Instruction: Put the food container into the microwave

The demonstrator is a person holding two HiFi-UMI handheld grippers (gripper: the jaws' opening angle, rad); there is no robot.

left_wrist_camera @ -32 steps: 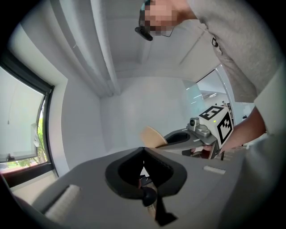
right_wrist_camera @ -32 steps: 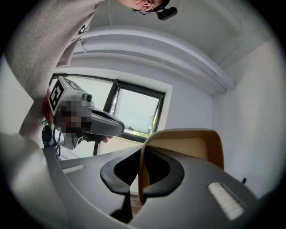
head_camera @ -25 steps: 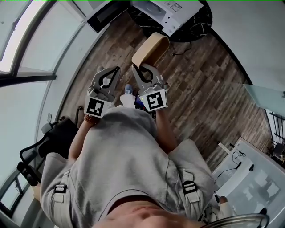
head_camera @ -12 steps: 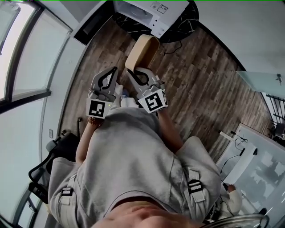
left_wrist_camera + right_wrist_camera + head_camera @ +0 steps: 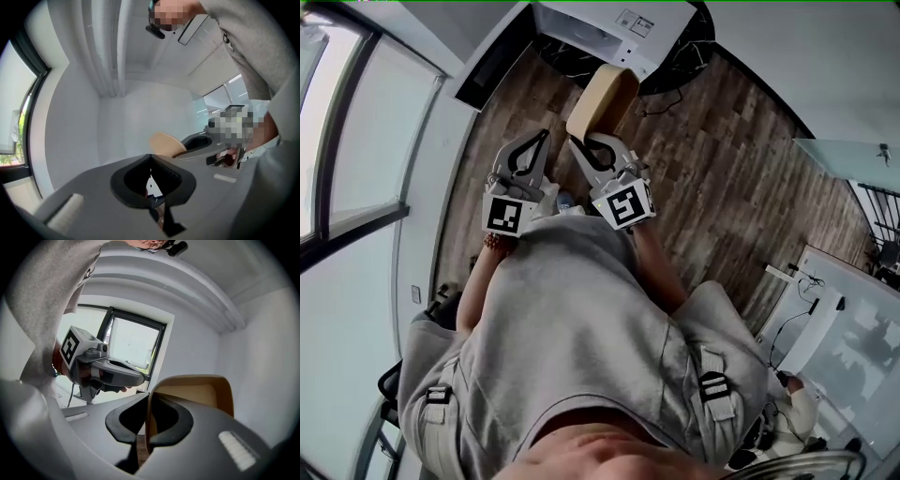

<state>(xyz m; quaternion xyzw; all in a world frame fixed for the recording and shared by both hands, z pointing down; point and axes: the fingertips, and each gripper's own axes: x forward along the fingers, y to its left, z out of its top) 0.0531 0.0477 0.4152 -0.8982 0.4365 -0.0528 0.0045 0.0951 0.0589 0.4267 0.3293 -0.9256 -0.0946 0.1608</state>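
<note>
right hand-held gripper (image 5: pixel 581 142) clamped on rim of tan food container (image 5: pixel 602 97), left hand-held gripper (image 5: pixel 543 137) closed, empty

**Floor: brown wood planks**

Plank floor (image 5: pixel 722 187) runs between pale walls. At the far end is a round dark mat or tabletop (image 5: pixel 698 47), unclear which, with a white appliance (image 5: pixel 609 23) on it. A thin dark cable (image 5: pixel 664 98) trails alongside.

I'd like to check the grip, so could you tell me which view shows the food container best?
The right gripper view: the tan food container fills it close up, one wall clamped in the right gripper. The head view shows it whole but small; the left gripper view catches only a tan edge.
</note>
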